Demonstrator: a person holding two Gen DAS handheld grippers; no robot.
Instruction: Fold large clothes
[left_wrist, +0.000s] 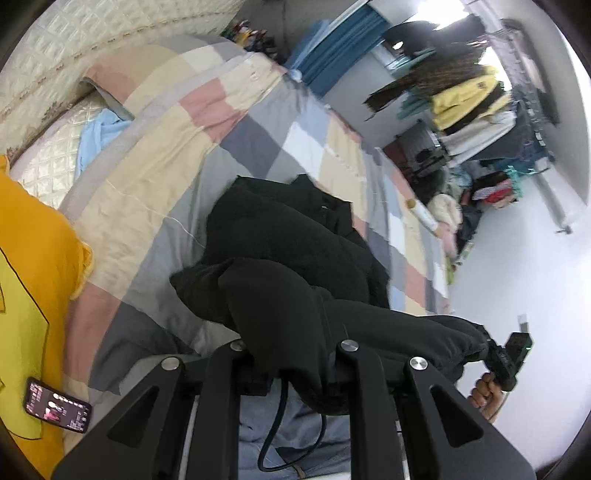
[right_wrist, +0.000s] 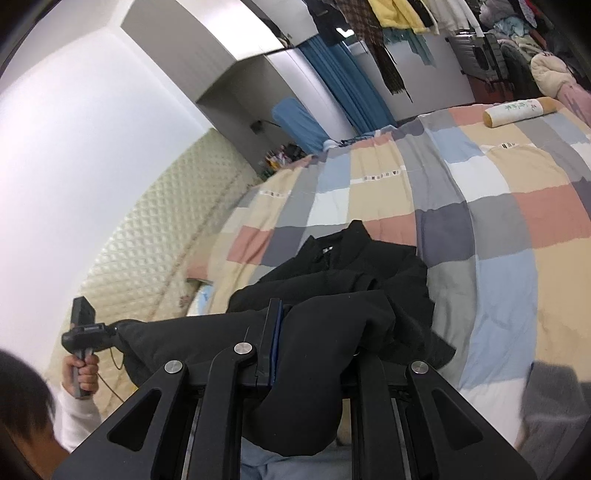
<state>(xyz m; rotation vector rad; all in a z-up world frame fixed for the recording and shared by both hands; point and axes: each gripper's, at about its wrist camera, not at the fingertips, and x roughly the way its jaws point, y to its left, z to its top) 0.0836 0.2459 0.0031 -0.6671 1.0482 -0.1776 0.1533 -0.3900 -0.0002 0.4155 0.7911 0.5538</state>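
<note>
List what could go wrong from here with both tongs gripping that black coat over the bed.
1. The black coat is bulky; only small bunches sit in the left tongs and right tongs, so fabric may slip out.
2. Its far end still lies crumpled on the patchwork quilt, so the fold could land uneven.

Checked quilt (right_wrist: 480, 206) on bed, padded headboard (right_wrist: 147, 236), blue curtain (right_wrist: 343, 85), white walls.

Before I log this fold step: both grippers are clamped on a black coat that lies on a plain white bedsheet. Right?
Not quite. The left gripper and right gripper are both clamped on the black coat, but it lies on a checked patchwork quilt of pink, grey, blue and cream squares, not a plain white sheet. The right wrist view shows it best.
</note>
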